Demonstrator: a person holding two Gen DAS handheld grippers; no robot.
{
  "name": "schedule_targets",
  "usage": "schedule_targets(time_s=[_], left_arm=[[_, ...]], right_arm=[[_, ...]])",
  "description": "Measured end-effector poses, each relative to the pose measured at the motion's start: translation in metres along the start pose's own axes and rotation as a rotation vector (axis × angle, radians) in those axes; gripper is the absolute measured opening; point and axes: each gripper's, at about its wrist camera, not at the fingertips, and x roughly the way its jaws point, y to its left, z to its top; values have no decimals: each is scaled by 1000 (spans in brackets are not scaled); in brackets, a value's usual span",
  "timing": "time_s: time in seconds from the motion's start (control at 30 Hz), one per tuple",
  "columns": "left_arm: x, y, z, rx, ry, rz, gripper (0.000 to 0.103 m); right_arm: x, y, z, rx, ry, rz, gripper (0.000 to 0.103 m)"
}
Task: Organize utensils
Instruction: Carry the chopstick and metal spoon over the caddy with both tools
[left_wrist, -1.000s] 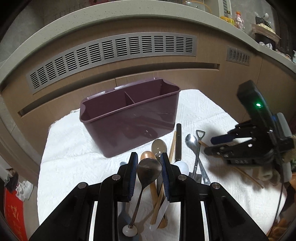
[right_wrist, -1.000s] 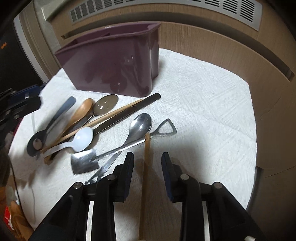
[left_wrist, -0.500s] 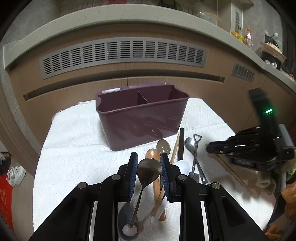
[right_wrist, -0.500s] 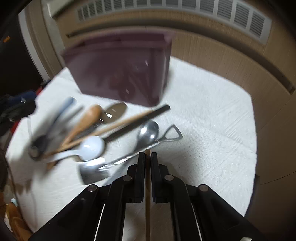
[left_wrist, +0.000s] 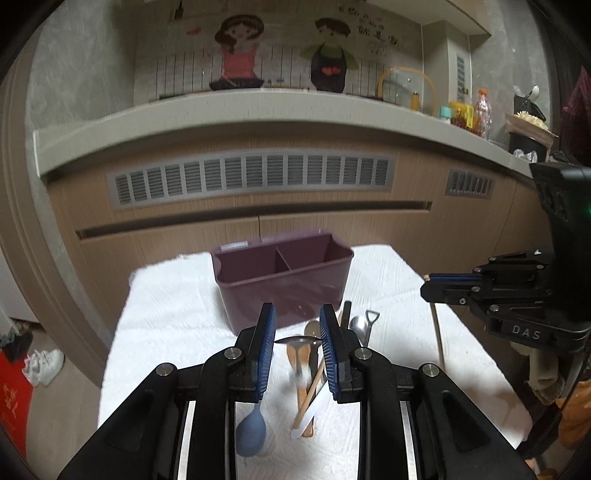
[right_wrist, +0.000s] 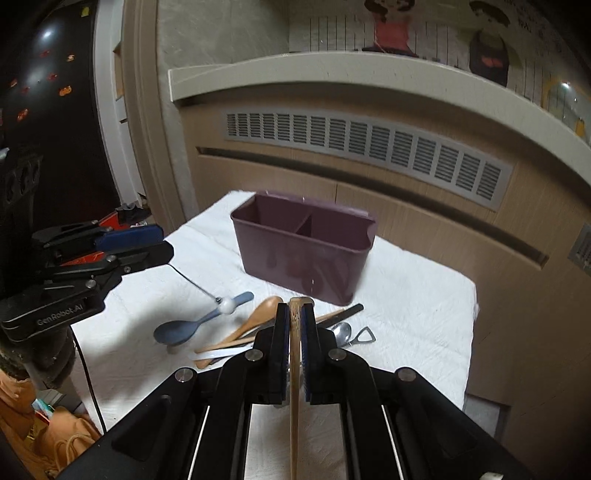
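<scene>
Two grippers have come up off the white cloth (right_wrist: 406, 295) since a second ago, each carrying one utensil, so we judge both are ready to go into the bin (right_wrist: 303, 251). It stands at the far middle of the cloth, with two compartments, both looking empty.

Our right gripper (right_wrist: 294, 314), open around the chopstick (right_wrist: 294, 369) a second ago, is now clamped on it and holds it clear of the cloth. Our left gripper (left_wrist: 297, 332) grips the metal spoon (left_wrist: 298, 340) by its bowl edges; its handle, with a white ball end, hangs down.

Left on the cloth near the bin we count one blue spoon (right_wrist: 184, 328), one wooden spoon (right_wrist: 258, 314), one white spoon (right_wrist: 218, 355), one steel spoon (right_wrist: 341, 330), one small shovel-shaped spoon (right_wrist: 364, 336), one slotted spoon (left_wrist: 312, 326), one dark stick (right_wrist: 343, 313) and one more chopstick (left_wrist: 312, 391).
</scene>
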Motion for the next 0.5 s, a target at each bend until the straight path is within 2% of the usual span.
schedule_targets(time_s=[0.13,0.3,0.5], left_arm=[[-15,-5,13,15,-32,10,25],[-33,-7,51,20,-116,24,25],[-24,7,104,-96,-183,57,25]], right_arm=[[-16,-2,9,20,-38,1,6],[-49,-3,37,25,-132,-11,6],[-77,-12,95,60,-281,-39,6]])
